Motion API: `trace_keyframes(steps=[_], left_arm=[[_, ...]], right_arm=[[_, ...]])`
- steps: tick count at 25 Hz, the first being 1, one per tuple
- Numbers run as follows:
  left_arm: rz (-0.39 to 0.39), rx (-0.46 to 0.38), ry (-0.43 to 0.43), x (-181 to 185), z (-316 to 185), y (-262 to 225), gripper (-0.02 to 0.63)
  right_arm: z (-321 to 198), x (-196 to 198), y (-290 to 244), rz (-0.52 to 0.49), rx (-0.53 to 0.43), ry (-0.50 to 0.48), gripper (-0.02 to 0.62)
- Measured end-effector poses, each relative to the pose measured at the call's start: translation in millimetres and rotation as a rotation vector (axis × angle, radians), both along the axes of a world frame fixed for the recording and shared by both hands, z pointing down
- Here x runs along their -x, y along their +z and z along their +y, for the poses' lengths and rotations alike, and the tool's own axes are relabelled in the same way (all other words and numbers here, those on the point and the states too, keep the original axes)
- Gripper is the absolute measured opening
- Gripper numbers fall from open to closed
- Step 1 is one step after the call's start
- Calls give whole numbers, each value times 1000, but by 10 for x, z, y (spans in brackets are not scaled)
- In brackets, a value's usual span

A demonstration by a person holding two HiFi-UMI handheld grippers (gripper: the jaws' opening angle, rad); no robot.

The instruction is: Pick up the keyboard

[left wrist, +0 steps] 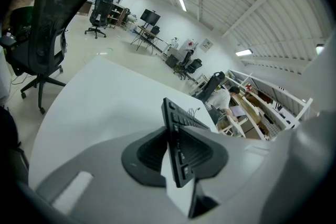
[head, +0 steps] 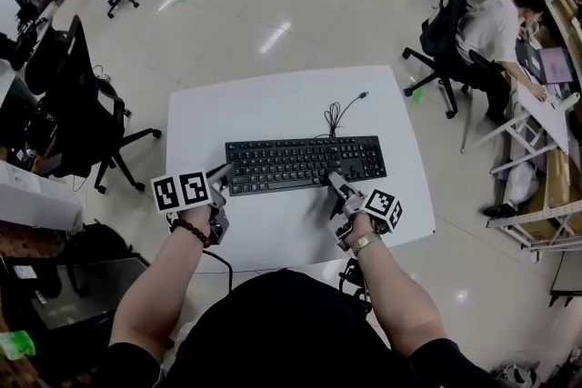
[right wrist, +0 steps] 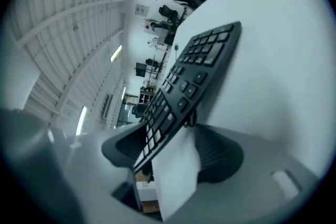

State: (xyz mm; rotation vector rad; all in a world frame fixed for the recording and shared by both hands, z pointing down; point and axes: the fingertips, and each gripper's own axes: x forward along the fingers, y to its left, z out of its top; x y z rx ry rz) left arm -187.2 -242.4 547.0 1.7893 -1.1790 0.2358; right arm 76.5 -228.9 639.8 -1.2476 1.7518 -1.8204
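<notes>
A black keyboard (head: 305,164) lies across the white table (head: 273,104), its cable (head: 341,114) trailing toward the far side. My left gripper (head: 224,174) is at the keyboard's left end. In the left gripper view the keyboard (left wrist: 176,134) stands edge-on between the pads, and the left gripper (left wrist: 176,157) is shut on it. My right gripper (head: 333,183) sits at the keyboard's front edge, right of the middle. In the right gripper view the keyboard (right wrist: 194,76) runs between the wide jaws of the right gripper (right wrist: 173,157), with white table showing between it and one pad.
A black office chair (head: 86,104) stands left of the table. A person (head: 496,32) sits on another chair (head: 446,23) at a cluttered desk to the right. The table's front edge is close to my body. Shiny floor surrounds the table.
</notes>
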Motion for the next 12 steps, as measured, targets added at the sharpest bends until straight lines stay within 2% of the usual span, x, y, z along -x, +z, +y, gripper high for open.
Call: trace_keyframes(steps=[5, 9, 12], left_arm=[[-3, 4, 2, -15, 25, -27, 78], [-4, -1, 6, -36, 16, -30, 78], [12, 2, -8, 1, 15, 5, 81]], right_arm=[[-285, -16, 34, -117, -52, 117, 279], [-384, -57, 23, -167, -79, 170, 173], [-383, -63, -43, -133, -117, 155, 128]])
